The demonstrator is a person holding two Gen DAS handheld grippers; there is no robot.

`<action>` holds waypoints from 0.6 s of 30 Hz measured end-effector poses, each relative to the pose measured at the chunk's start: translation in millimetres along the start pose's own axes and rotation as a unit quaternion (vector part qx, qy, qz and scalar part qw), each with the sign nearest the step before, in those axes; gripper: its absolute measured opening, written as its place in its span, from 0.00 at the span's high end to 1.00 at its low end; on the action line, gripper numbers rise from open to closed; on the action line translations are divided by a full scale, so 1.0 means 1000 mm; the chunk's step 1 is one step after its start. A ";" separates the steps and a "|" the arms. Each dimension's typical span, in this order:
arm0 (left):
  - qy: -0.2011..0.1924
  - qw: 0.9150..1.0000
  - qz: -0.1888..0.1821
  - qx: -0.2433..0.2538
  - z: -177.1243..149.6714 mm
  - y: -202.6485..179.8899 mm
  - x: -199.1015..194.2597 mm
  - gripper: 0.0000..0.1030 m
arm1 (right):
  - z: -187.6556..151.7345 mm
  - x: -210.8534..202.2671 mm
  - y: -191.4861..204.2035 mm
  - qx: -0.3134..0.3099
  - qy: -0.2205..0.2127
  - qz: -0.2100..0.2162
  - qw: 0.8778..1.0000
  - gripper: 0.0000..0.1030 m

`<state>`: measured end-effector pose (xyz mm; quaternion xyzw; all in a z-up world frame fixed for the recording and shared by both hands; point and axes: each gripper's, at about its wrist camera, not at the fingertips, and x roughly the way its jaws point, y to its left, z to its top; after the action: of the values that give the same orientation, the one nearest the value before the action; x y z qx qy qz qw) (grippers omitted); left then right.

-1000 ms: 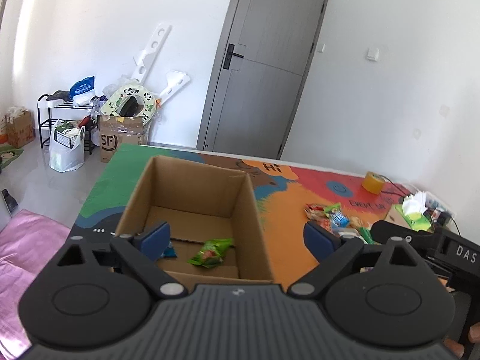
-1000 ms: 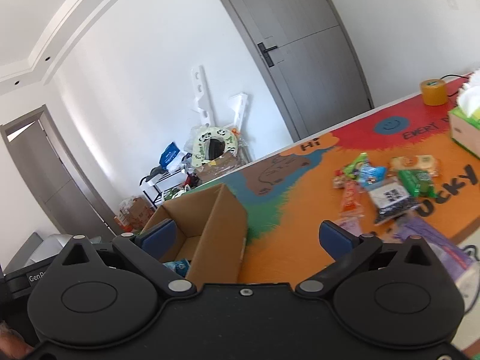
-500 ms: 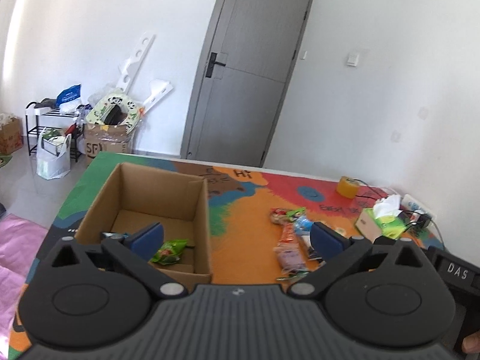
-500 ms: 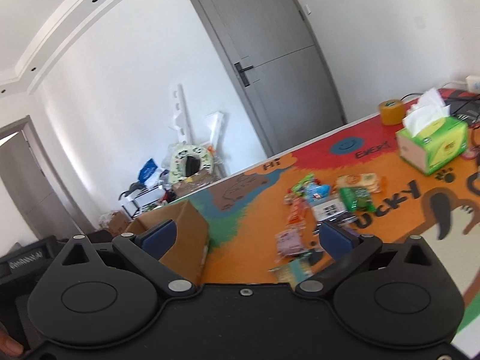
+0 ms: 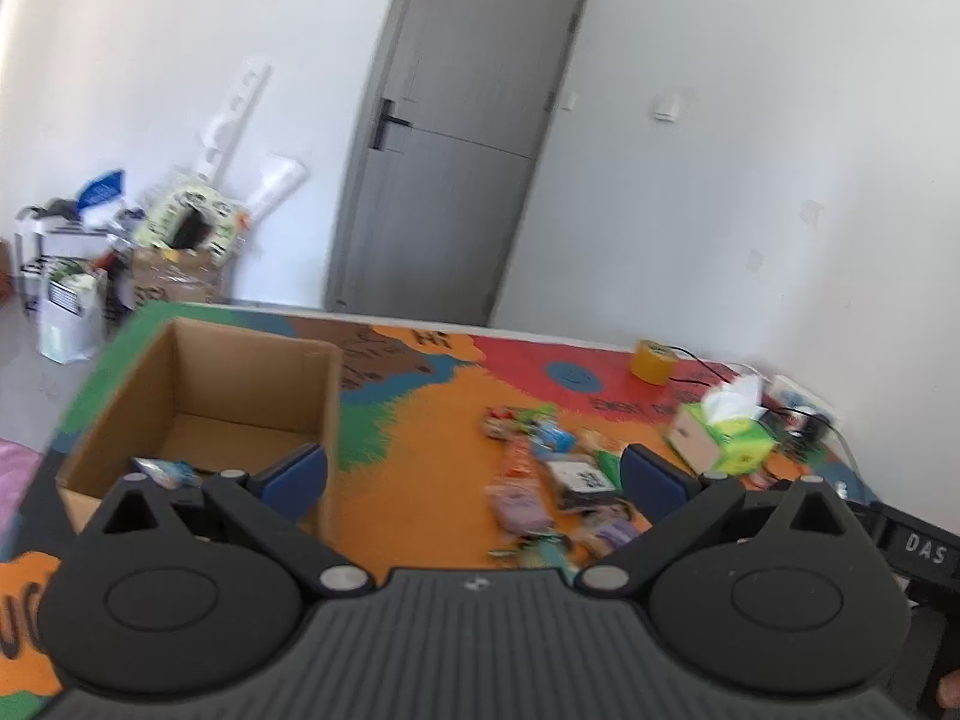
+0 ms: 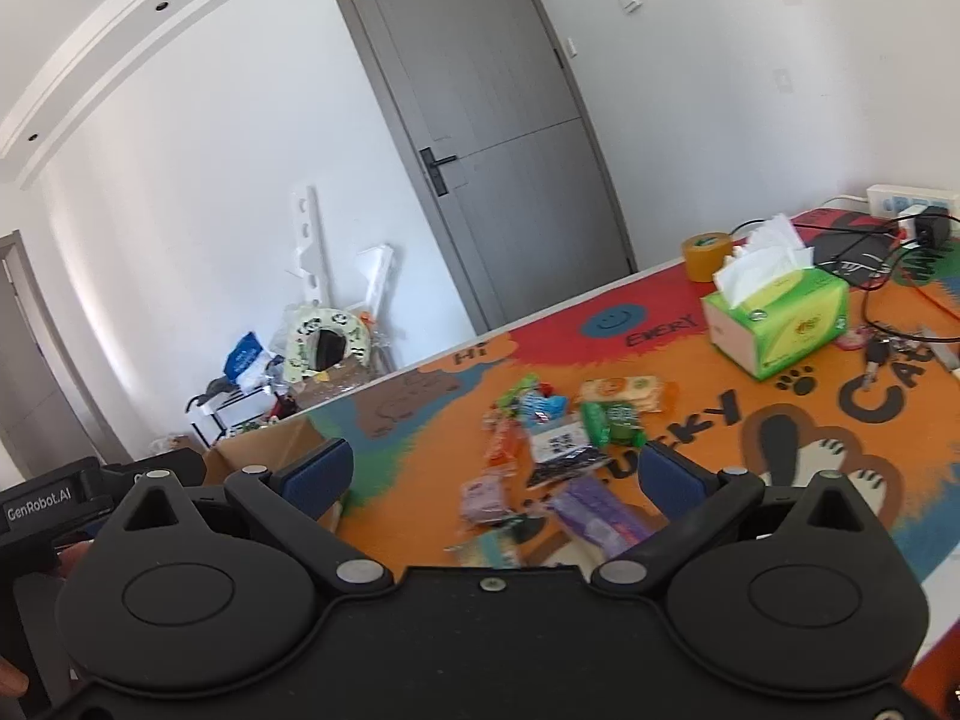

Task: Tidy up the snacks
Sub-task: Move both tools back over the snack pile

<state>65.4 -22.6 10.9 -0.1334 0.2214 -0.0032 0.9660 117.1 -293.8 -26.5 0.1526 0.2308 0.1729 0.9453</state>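
- Left gripper [image 5: 474,474]: jaws spread wide, nothing held.
- Right gripper [image 6: 492,474]: same, jaws apart, empty.
- Cardboard box [image 5: 198,396] sits ahead-left of left gripper; only approx one blue packet [image 5: 159,471] visible inside, near its front wall, rest hidden behind the finger.
- Snack pile [image 6: 558,444] lies on the mat [image 6: 690,396] straight ahead of right gripper, between its fingers in view; many packets, w/ purple, green, orange ones loose.
- Judgement: early stage, most snacks not yet boxed.
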 end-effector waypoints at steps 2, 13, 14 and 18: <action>0.006 1.000 -0.008 0.002 -0.003 -0.006 0.006 0.00 | 0.000 -0.001 -0.008 0.003 0.002 -0.008 1.000 0.00; 0.055 0.998 -0.013 0.024 -0.018 -0.032 0.043 0.00 | 0.001 0.001 -0.052 0.034 0.001 -0.030 0.999 0.00; 0.057 0.998 -0.015 0.025 -0.021 -0.033 0.046 0.00 | 0.000 0.002 -0.054 0.033 0.003 -0.032 0.999 0.00; 0.073 0.997 -0.020 0.024 -0.030 -0.038 0.064 0.01 | -0.006 0.011 -0.059 0.030 0.015 -0.039 0.999 0.02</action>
<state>112.0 -71.2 -32.9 -0.1145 0.2887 -0.0379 0.9498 138.8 -341.3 -57.5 0.1689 0.2556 0.1317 0.9428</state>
